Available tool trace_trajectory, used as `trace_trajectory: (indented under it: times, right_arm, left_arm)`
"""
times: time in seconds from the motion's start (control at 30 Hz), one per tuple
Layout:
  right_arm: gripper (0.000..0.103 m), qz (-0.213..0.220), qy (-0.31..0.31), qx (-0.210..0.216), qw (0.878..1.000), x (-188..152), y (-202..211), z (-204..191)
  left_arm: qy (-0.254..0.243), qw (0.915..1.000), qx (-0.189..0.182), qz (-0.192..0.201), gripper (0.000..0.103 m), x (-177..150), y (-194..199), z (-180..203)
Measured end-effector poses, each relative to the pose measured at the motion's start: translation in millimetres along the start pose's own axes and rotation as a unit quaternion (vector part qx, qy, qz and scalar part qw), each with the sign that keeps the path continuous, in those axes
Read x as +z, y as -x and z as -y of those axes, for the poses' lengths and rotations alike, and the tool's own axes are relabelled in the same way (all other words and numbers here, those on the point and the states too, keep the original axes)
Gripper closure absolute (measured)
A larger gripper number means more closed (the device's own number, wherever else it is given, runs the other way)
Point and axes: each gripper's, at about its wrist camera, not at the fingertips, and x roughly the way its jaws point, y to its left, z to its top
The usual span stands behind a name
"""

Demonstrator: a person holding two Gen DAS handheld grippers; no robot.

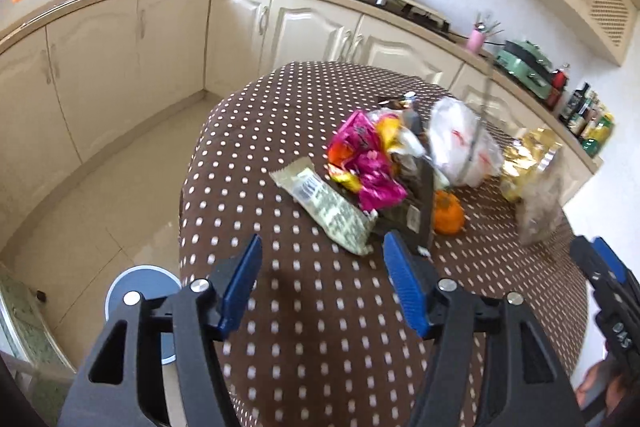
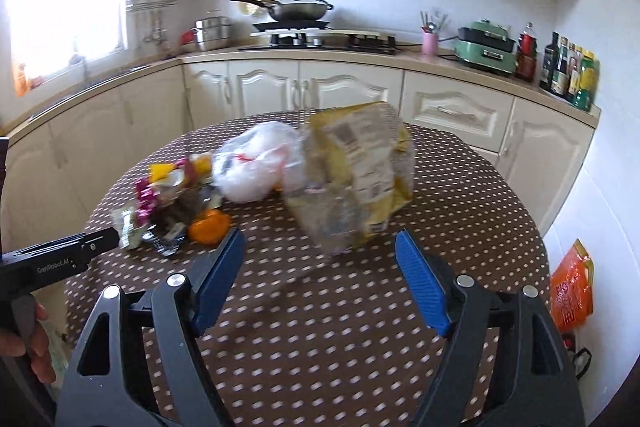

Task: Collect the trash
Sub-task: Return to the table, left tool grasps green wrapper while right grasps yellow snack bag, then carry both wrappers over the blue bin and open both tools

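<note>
A heap of trash lies on the round brown polka-dot table (image 1: 320,307): a pale green wrapper (image 1: 324,209), pink wrappers (image 1: 366,163), a dark wrapper (image 1: 416,203), a white plastic bag (image 1: 460,143) and a yellow-and-clear snack bag (image 1: 534,171). An orange fruit (image 1: 449,211) sits beside them. My left gripper (image 1: 322,257) is open just short of the green wrapper, nothing between its fingers. My right gripper (image 2: 320,251) is open close in front of the snack bag (image 2: 356,179), whose lower edge reaches down towards the gap; the pads do not press on it. The white bag (image 2: 256,163) and orange fruit (image 2: 210,225) lie to its left.
Cream cabinets and a counter (image 2: 360,61) curve behind the table, with a wok on the stove (image 2: 300,7), a green appliance (image 2: 486,47) and bottles (image 2: 568,67). A round blue-grey stool (image 1: 140,287) stands on the floor left of the table. An orange bag (image 2: 570,287) hangs at the right.
</note>
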Motion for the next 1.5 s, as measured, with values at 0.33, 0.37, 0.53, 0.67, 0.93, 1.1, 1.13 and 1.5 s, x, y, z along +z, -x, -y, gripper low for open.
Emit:
trace_trajectory:
  times: [0.33,0.37,0.53,0.67,0.93,1.1,1.13,1.5]
  right_arm:
    - [0.024,-0.028,0.005,-0.024,0.999,12.3,-30.6,12.0]
    - [0.024,-0.031,0.006,-0.029,0.999,14.0,-34.7,12.3]
    - [0.048,-0.049,0.004,-0.039,0.998,19.7,-51.5,16.2]
    - [0.088,-0.075,0.012,-0.017,0.997,15.2,-58.9,16.4]
    - [0.099,-0.027,0.007,0.004,1.0,18.2,-19.9,12.0]
    - [0.1,0.01,0.01,0.021,1.0,26.2,16.2,-3.9]
    - [0.1,0.02,0.011,0.03,0.999,28.2,26.9,-10.3]
    - [0.101,0.079,0.067,0.127,0.987,46.7,93.8,-100.5]
  left_arm:
    - [-0.029,0.9984,0.047,-0.015,0.043,23.4,-31.3,10.8]
    - [-0.038,0.9977,0.055,-0.012,0.049,22.9,-32.1,12.3]
    - [-0.042,0.9989,0.019,-0.007,0.077,21.1,-28.3,11.7]
    - [-0.019,0.9994,-0.03,-0.006,0.081,17.4,-24.3,3.0]
    - [0.008,0.9959,-0.088,0.018,0.084,6.3,10.8,-13.6]
    - [0.007,0.9936,-0.104,0.045,0.084,0.0,44.6,-20.4]
    - [0.007,0.9931,-0.106,0.05,0.084,-0.2,50.3,-22.0]
    - [0.033,0.9901,-0.097,0.096,0.084,-16.7,113.6,-74.3]
